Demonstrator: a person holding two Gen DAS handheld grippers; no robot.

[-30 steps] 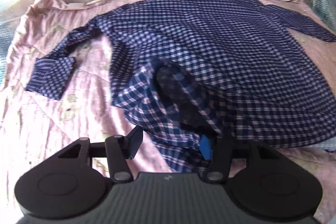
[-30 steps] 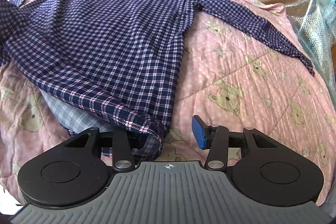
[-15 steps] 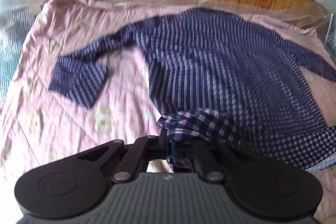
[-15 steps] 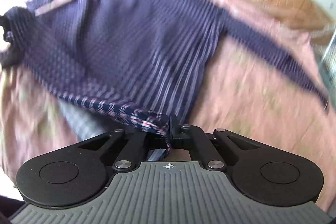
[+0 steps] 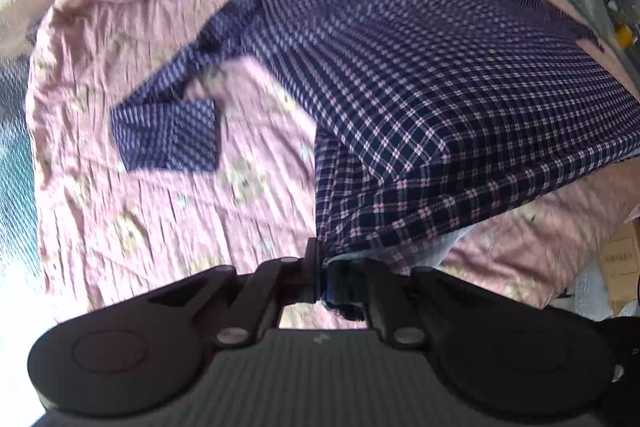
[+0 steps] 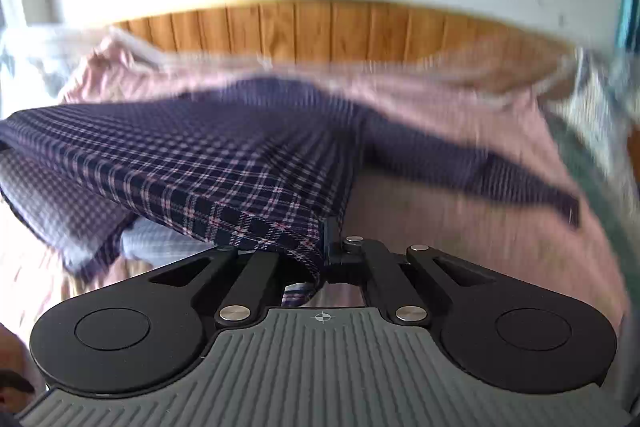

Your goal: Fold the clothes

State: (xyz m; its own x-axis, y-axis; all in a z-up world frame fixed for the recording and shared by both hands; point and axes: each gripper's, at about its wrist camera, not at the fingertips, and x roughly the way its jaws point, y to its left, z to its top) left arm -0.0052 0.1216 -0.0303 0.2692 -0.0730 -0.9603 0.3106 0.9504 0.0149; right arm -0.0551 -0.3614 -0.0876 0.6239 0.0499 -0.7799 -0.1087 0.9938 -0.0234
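Shirt (image 5: 440, 99), navy check, on a bed over a pink blanket (image 5: 132, 211), hem end lifted, collar end and both sleeves lying on the bedding. Left gripper (image 5: 320, 277) pinched shut on one hem corner; right gripper (image 6: 325, 247) clamped on the other, cloth stretched fairly taut between them. Left sleeve (image 5: 168, 131) lies doubled near its cuff; right sleeve (image 6: 472, 167) trails outward. Motion blur in both views. Judgement: a lengthwise fold or a straightening pull, cannot tell which. Either way, keep both corners level and evenly tensioned, move together, avoid dragging the blanket.
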